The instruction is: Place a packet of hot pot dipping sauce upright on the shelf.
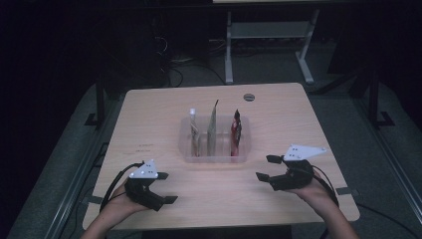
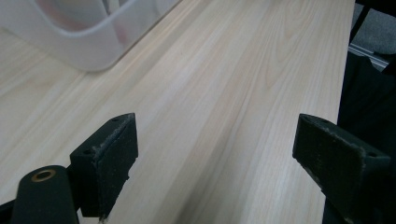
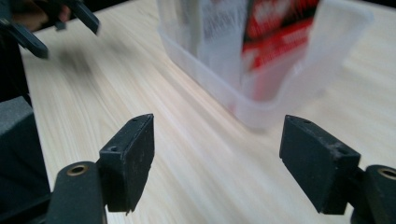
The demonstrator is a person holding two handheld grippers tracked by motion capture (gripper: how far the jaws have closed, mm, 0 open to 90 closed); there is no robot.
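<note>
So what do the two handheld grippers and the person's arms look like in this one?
Both the left gripper and the right gripper have black bodies and two flat, rectangular black jaws with scuffed pads. Each carries a pale grey three-cornered plate with small dots on top, and a black cable loops back from each. Brass-coloured rings sit at the jaw bases. The forearms look bare, with no sleeves in sight.

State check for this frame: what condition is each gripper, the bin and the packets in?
Left gripper: open, nothing between its jaws, over bare table.
Right gripper: open, empty, near the bin's corner.
Clear plastic bin: upright on the table, no lid.
Three packets: standing on edge inside the bin, untouched.
</note>
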